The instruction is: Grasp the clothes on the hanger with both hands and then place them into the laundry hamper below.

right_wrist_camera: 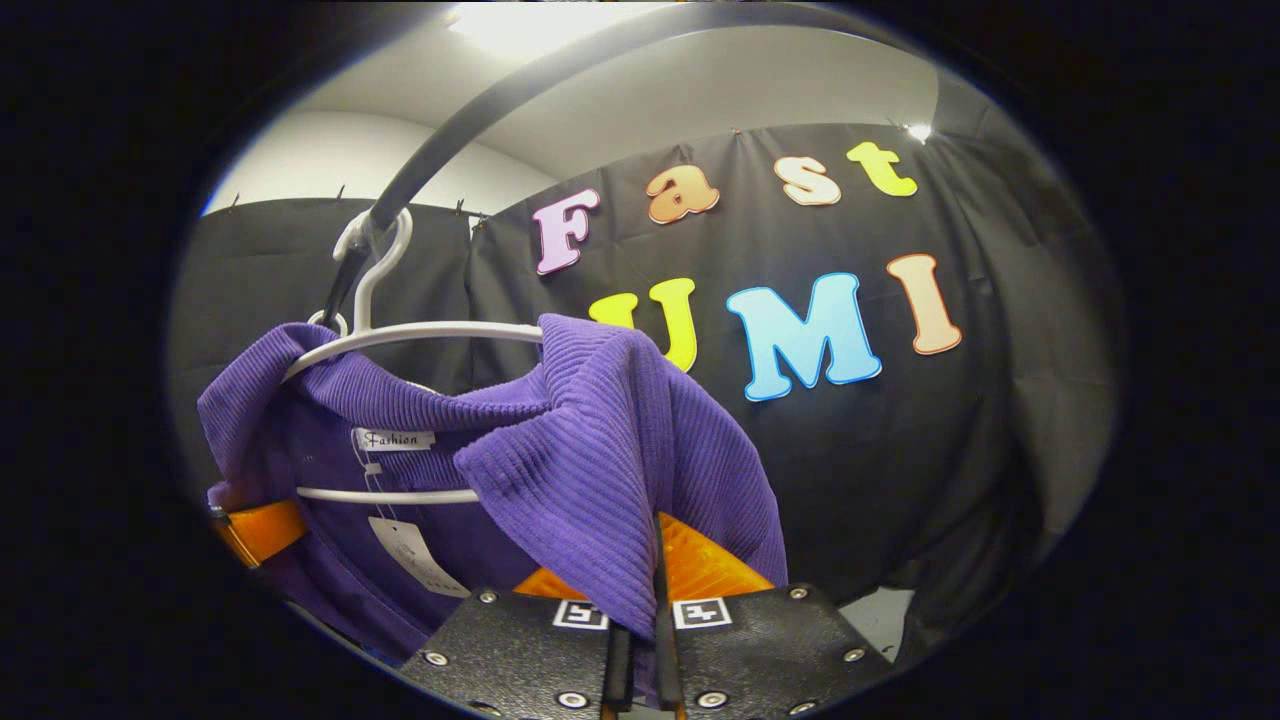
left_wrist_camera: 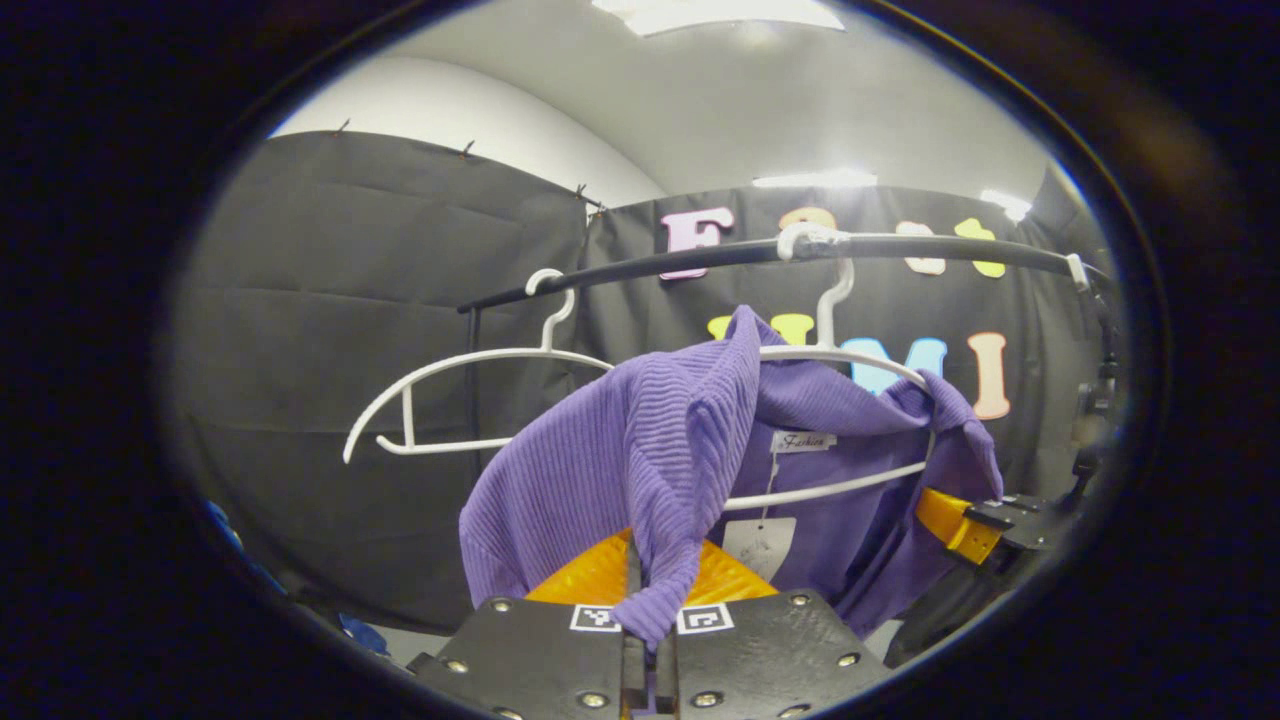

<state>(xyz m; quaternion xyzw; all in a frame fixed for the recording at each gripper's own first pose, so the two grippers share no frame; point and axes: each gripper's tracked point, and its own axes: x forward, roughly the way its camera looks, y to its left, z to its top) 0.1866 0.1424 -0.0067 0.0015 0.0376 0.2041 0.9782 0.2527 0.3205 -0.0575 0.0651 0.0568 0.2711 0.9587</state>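
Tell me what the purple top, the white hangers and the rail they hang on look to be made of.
The purple top looks like a soft ribbed knit: fine parallel ridges, limp folds. The hanger under it and the empty hanger look like smooth white plastic or coated metal; the pictures leave that open. The rail looks like a dark tube with a dull sheen, probably painted metal.

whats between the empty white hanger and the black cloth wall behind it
Nothing: in the left gripper view the empty white hanger hangs on the black rail with only bare air before the wall; the purple top sits on the next hanger.
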